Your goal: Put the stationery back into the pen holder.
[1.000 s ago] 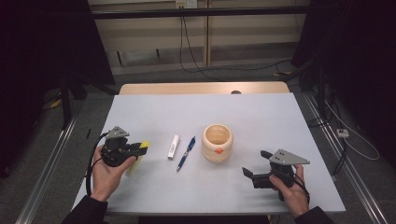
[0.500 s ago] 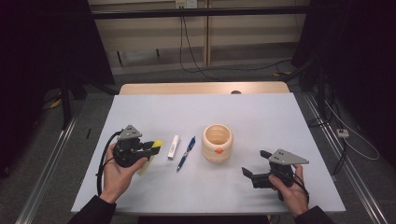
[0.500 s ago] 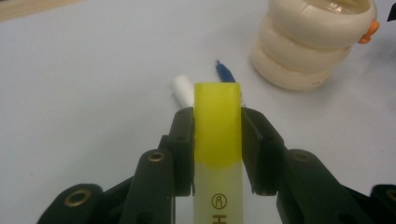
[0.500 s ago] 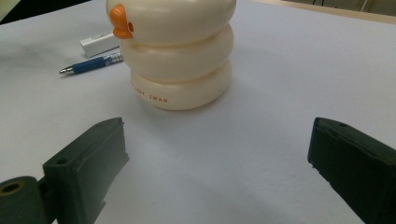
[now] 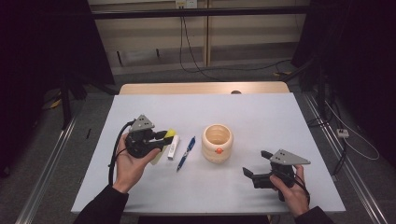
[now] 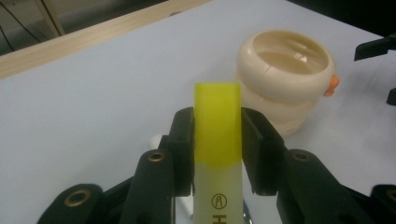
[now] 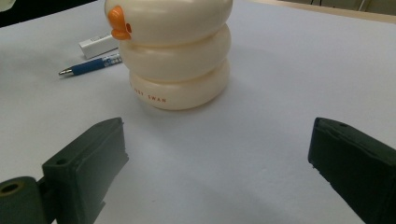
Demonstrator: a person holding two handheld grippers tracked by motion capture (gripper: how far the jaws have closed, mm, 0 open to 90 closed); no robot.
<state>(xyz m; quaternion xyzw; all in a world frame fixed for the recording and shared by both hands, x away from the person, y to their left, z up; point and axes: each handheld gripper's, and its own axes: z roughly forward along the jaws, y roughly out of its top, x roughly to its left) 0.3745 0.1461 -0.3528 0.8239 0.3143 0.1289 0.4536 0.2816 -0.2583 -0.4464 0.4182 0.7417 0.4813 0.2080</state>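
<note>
Left gripper (image 5: 164, 136) clamped on a yellow highlighter (image 6: 217, 140), both black jaws pressed against the marker's sides just below its yellow cap, the pale barrel running back between them. Held a little above the white tabletop (image 5: 261, 112) at the left, left hand (image 5: 133, 163) cupped beneath, cap pointing right toward the cream ringed pen holder (image 5: 217, 143). Just right of the highlighter, flat on the tabletop: a white eraser (image 5: 173, 147), then a blue pen (image 5: 186, 153), both lying near-to-far and apart from each other, with the pen holder upright farther right, an orange beak on its near side. Right gripper (image 5: 258, 164) wide open and holding nothing, low over the near right part of the tabletop in the right hand (image 5: 292, 189), jaws aimed left at the pen holder and well apart from it.
</note>
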